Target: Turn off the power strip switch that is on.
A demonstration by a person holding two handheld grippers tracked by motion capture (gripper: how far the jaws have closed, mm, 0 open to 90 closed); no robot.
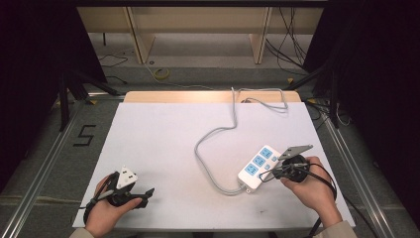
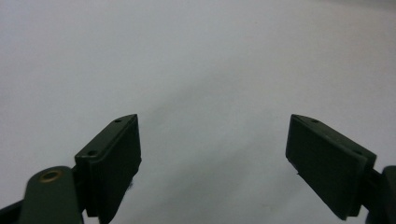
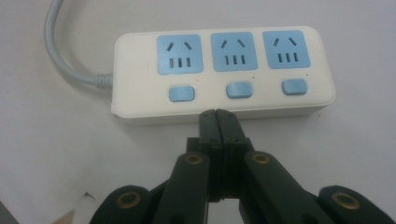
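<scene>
1. Near the right edge of the table [image 1: 163,144], the strip [image 1: 258,166] lies flat with its sockets facing up.
2. Its long axis runs diagonally in the high view, from the near-left end up to the far-right end.
3. Its cord [image 1: 213,136] leaves the near-left end, loops out over the middle of the table and runs off the far edge.
4. In the right gripper view the strip [image 3: 224,72] lies crosswise in front of me, cord end to the left, three blue sockets in a row with three blue buttons below them.
5. My right gripper [image 3: 217,114] has its jaws pressed together with nothing between them; the tips sit at the strip's near side, just below the middle button [image 3: 239,90]. I cannot tell if they touch it.
6. My left gripper [image 1: 143,194] rests near the table's near-left corner, well apart from the strip.
7. Its jaws stand wide apart and hold nothing, with bare table between them.
</scene>
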